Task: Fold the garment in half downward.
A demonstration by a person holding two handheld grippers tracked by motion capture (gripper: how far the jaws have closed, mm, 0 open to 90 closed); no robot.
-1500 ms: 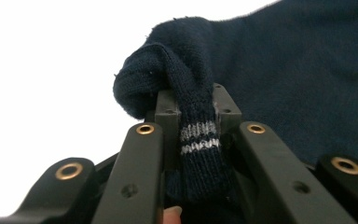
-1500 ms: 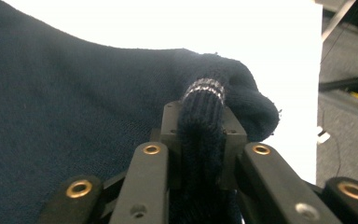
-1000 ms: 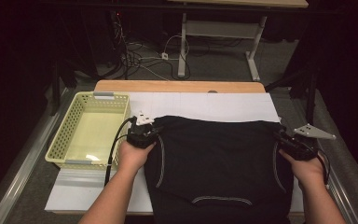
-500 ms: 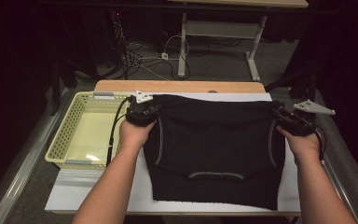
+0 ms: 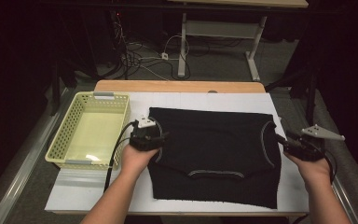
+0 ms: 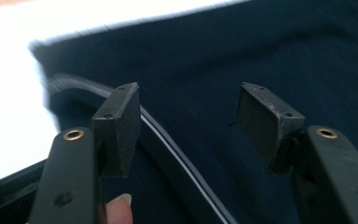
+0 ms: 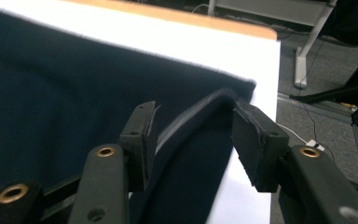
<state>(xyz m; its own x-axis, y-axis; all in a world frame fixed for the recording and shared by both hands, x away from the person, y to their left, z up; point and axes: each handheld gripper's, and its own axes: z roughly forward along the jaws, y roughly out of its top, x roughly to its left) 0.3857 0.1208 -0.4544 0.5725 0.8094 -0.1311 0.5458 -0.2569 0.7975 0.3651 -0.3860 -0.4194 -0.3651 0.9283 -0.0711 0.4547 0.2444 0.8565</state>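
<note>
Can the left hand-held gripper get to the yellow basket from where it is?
Probably yes. The left hand-held gripper sits at the black garment's left edge, jaws open and holding nothing, and the yellow basket stands right beside it with nothing between.

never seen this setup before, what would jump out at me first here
A black garment with thin pale trim lies folded across the white table top in the middle of the high view. A hand-held gripper sits at each side edge, the left gripper and the right gripper; both jaws have just been opening, with a trimmed edge between the right ones. A pale yellow basket stands at the left.
</note>
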